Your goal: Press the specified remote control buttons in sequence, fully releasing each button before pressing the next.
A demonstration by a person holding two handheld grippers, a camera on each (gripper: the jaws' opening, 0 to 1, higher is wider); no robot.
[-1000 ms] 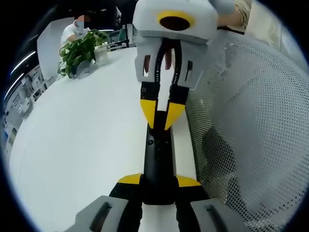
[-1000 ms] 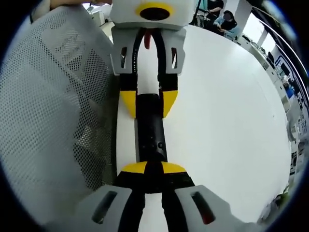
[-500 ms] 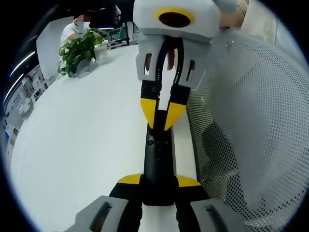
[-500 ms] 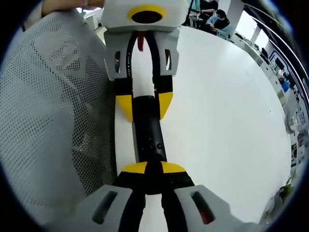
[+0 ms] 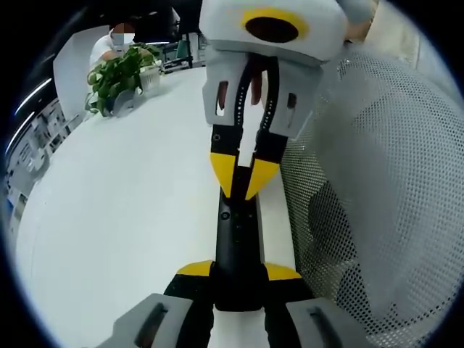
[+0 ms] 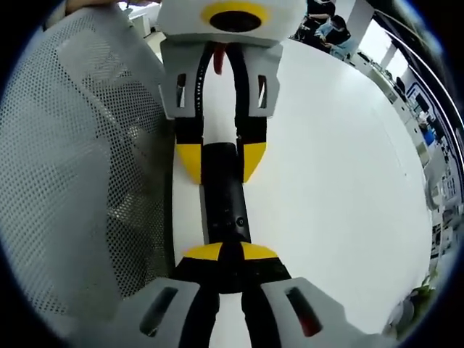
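The remote (image 5: 235, 246) is lying long-ways on the white bench (image 5: 116, 217), right along the edge where a grey mesh chair back (image 5: 377, 203) is butting up against it. It's a slim black stick with a small round button or two showing on its top face, too small to read.

The left tongs (image 5: 238, 272) are clamping the near end of the remote in the left gripper view, yellow tips sitting tight on both sides of the black body. From the far end the right tongs (image 5: 243, 177) are coming in head-on, and their two yellow tips are pinched narrow and pointing down at the remote's top face. It looks like they're touching it, but I can't say for sure whether they're pressing or just hovering a hair above.

Flip to the right gripper view and it's the mirror picture: the remote (image 6: 223, 199) is running straight up the middle, the right tongs (image 6: 228, 254) are sitting narrow over its near end, and the left tongs (image 6: 221, 161) are gripping the far end with a yellow tip on each side. The bench (image 6: 333, 181) is spreading out bare on one side, the chair back (image 6: 80, 181) on the other.

At the far corner of the bench a green plant (image 5: 116, 76) is sitting, with a person in white just behind it.
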